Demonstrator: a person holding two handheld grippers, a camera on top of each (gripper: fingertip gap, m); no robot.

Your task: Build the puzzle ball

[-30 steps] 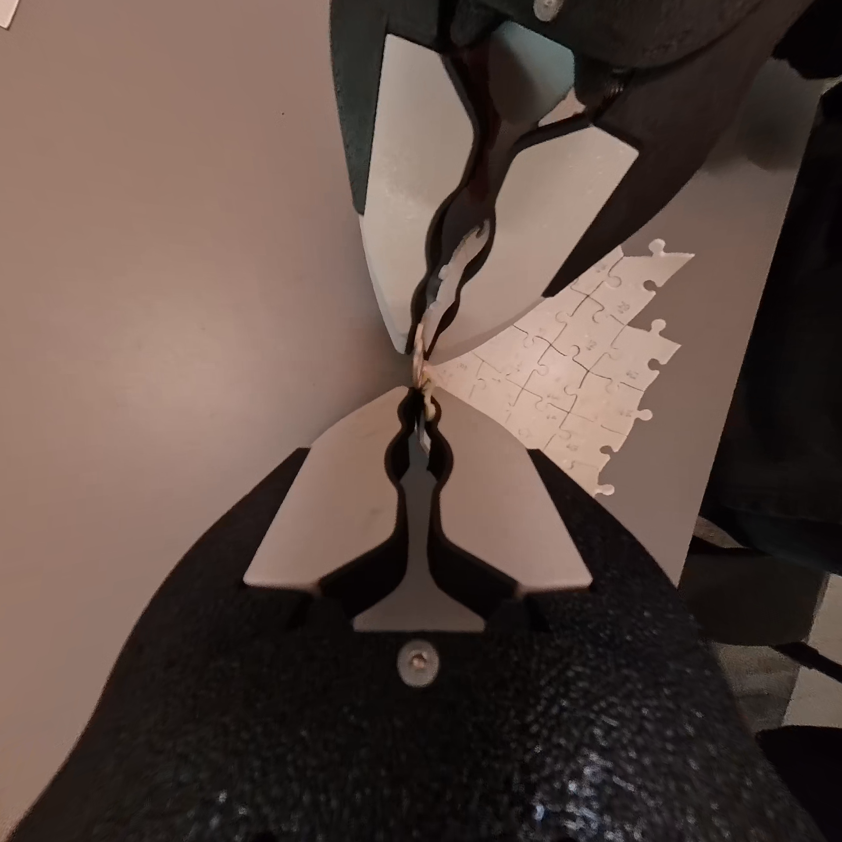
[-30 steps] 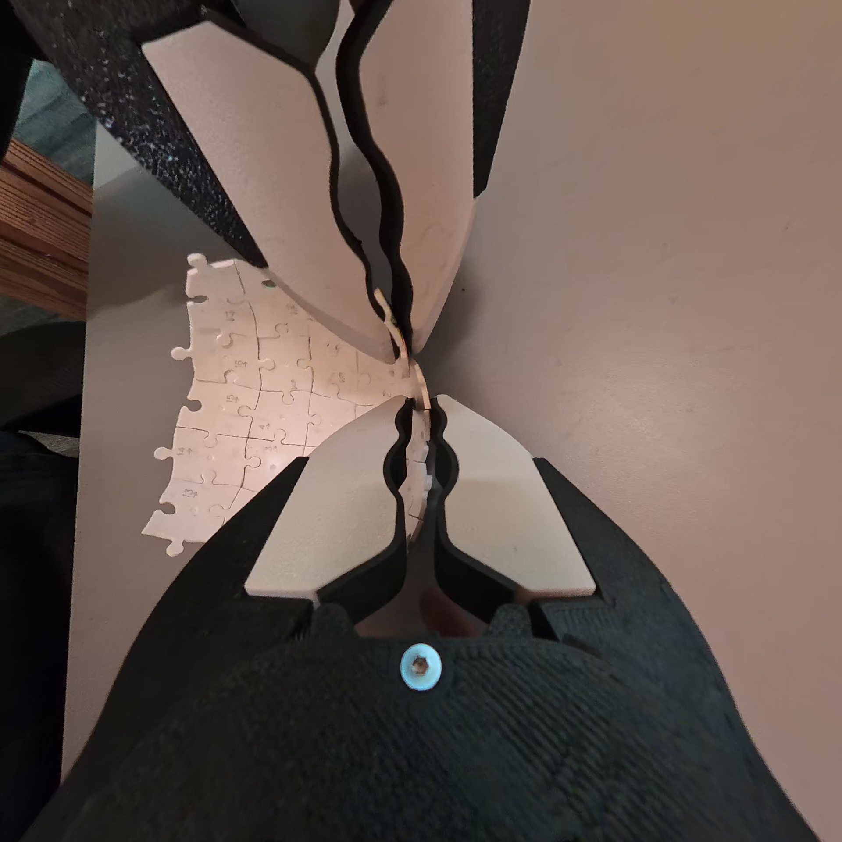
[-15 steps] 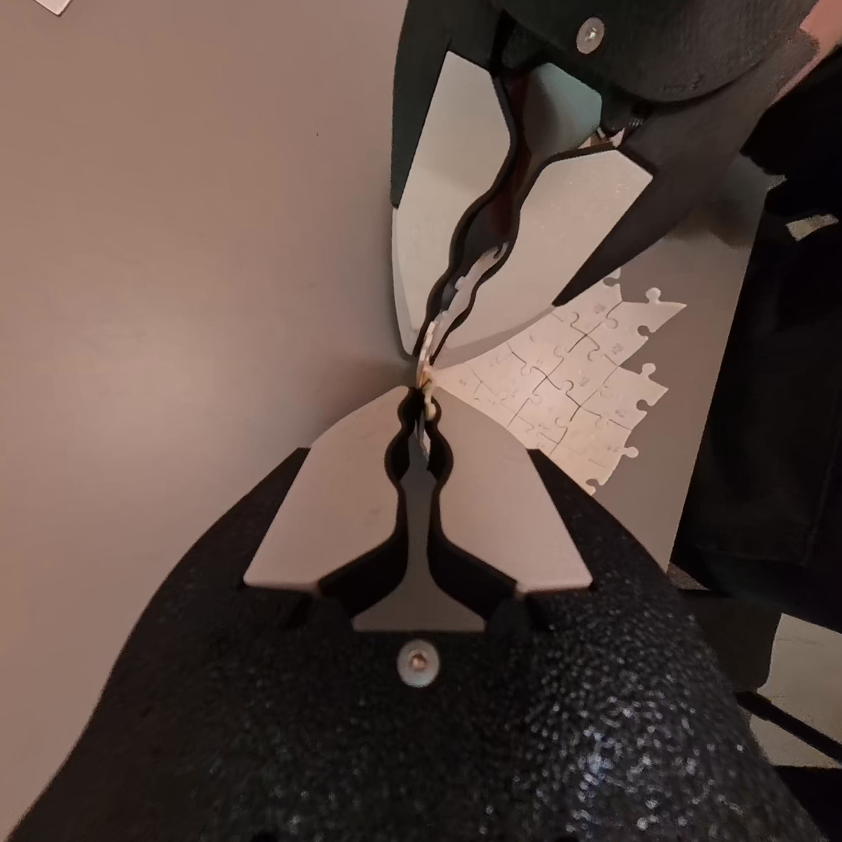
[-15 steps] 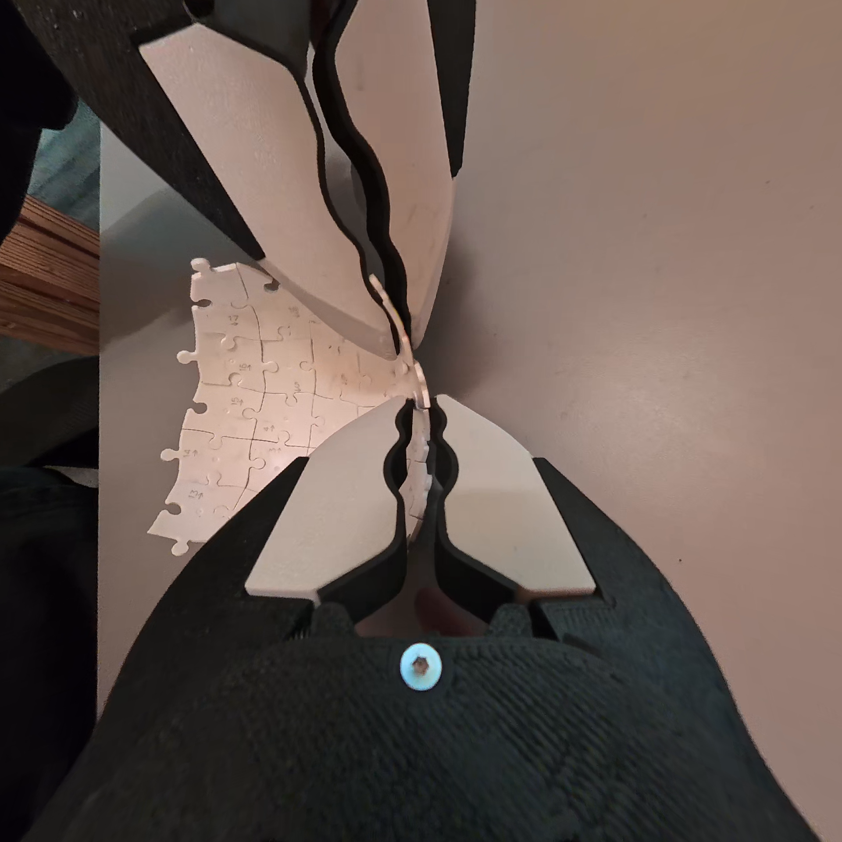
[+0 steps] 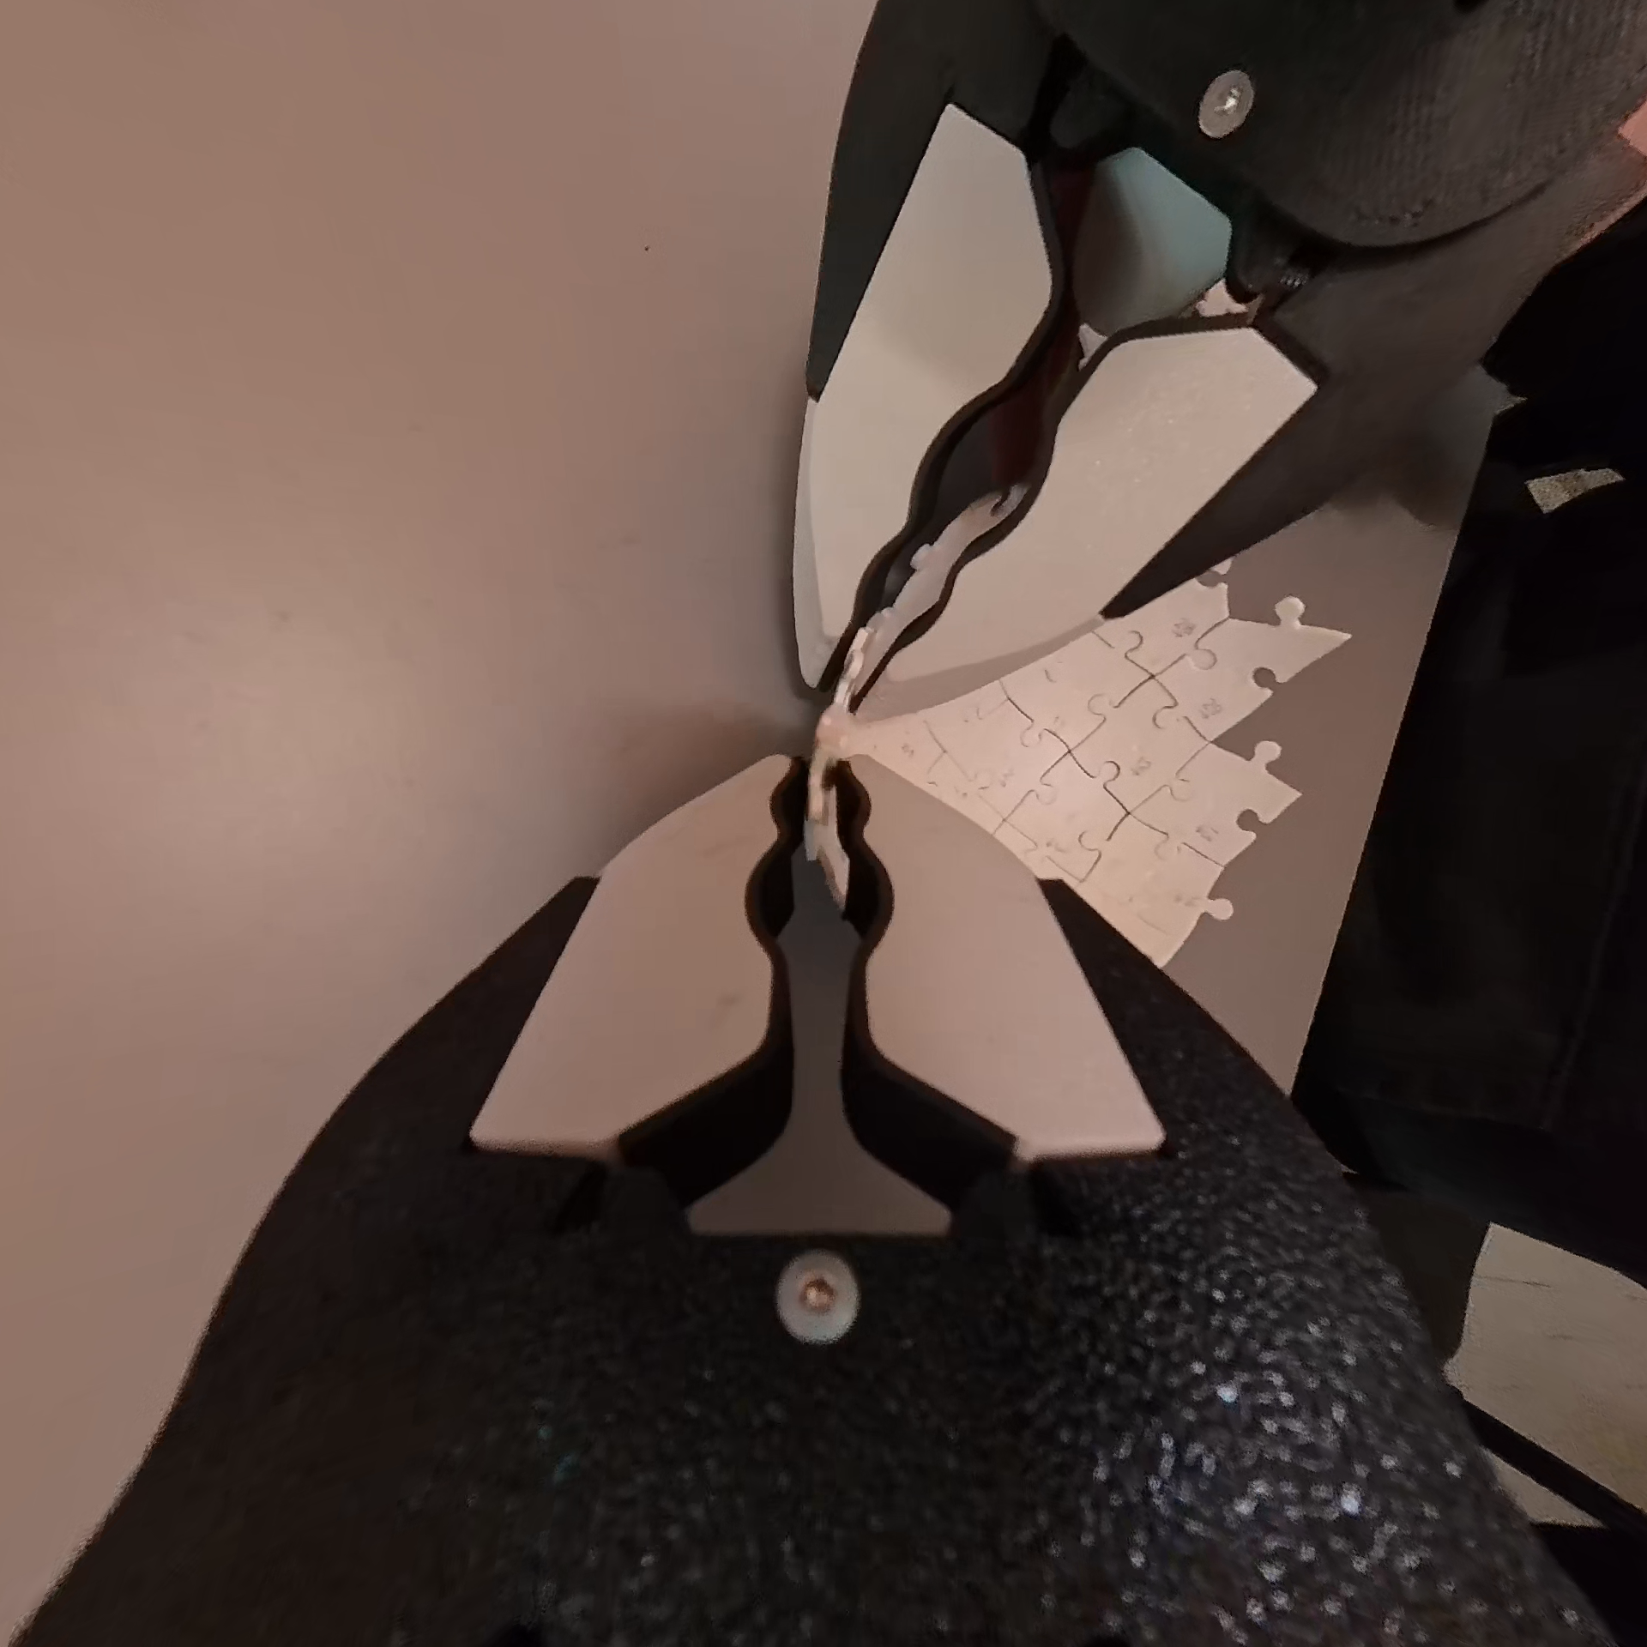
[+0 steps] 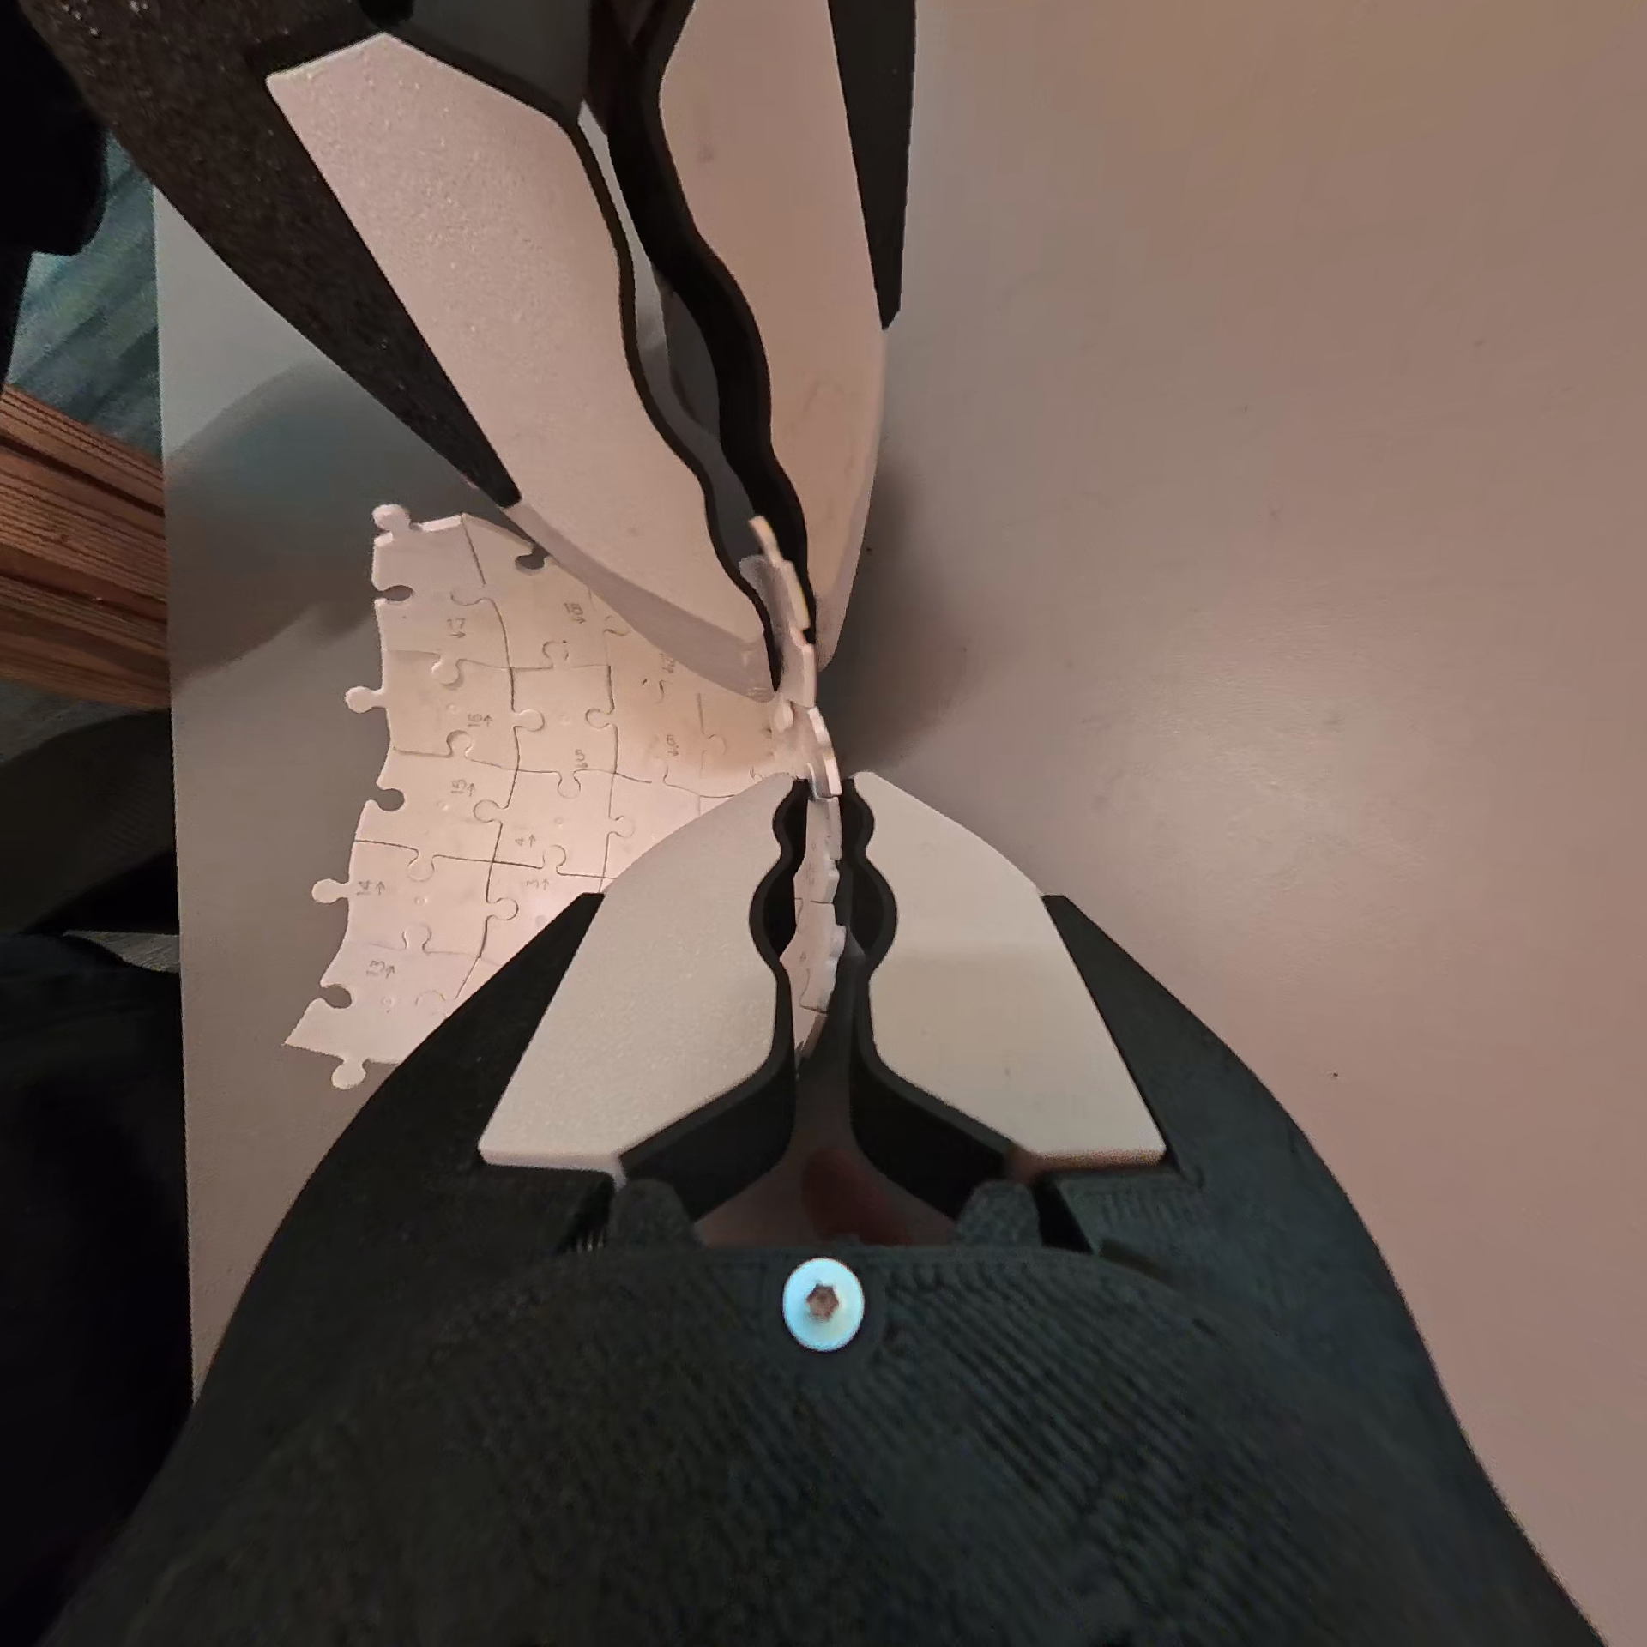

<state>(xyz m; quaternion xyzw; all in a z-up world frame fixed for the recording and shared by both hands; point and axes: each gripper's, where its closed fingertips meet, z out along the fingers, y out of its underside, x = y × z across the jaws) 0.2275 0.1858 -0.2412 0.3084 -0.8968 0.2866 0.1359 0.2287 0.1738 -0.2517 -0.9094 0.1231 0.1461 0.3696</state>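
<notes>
Indoor workspace, kind unclear, plain beige tabletop [image 6: 1248, 446], wooden slats [image 6: 71, 553] beyond its edge

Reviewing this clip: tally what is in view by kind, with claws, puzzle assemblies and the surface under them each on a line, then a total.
Black two-finger claws: 2, left claw and right claw, both shut on the panel's edge.
White curved panel of joined puzzle pieces: 1.
Plain beige table: 1.
Total: 4.
</notes>
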